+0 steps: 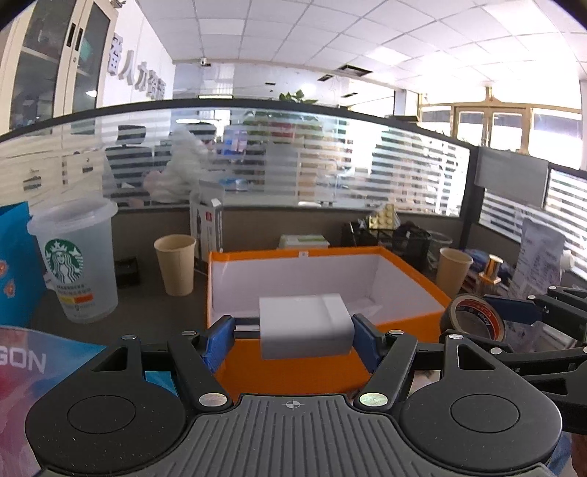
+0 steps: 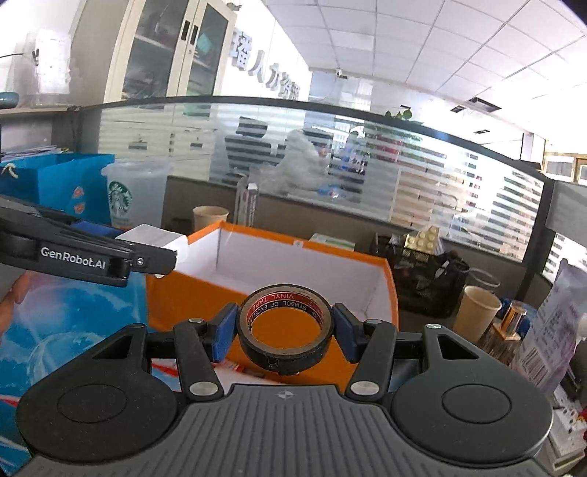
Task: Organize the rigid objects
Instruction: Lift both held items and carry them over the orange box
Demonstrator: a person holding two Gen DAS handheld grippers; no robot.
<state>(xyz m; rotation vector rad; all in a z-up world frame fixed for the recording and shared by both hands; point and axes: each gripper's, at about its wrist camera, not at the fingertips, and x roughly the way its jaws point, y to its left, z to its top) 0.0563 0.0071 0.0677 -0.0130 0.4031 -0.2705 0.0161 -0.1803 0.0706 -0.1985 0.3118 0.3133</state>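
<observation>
Left wrist view: left gripper (image 1: 293,335), half-spread, clamps a light, stiff white block (image 1: 304,330) by its flat sides; right gripper (image 2: 284,332) pinches a rigid tape roll (image 2: 286,330) across its rim, orange box (image 2: 390,290) at twelve o'clock.

This is an open-plan office. A desk partition (image 1: 234,121) with frosted striped glass fences off the workspace, and beyond it someone sits at a computer screen (image 1: 234,141). Overhead runs a tiled drop ceiling (image 1: 367,33); a glass-door filing cabinet (image 2: 172,47) stands by wall lettering (image 2: 268,73).

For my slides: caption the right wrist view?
Right tool holding black tape roll before the orange box.
</observation>
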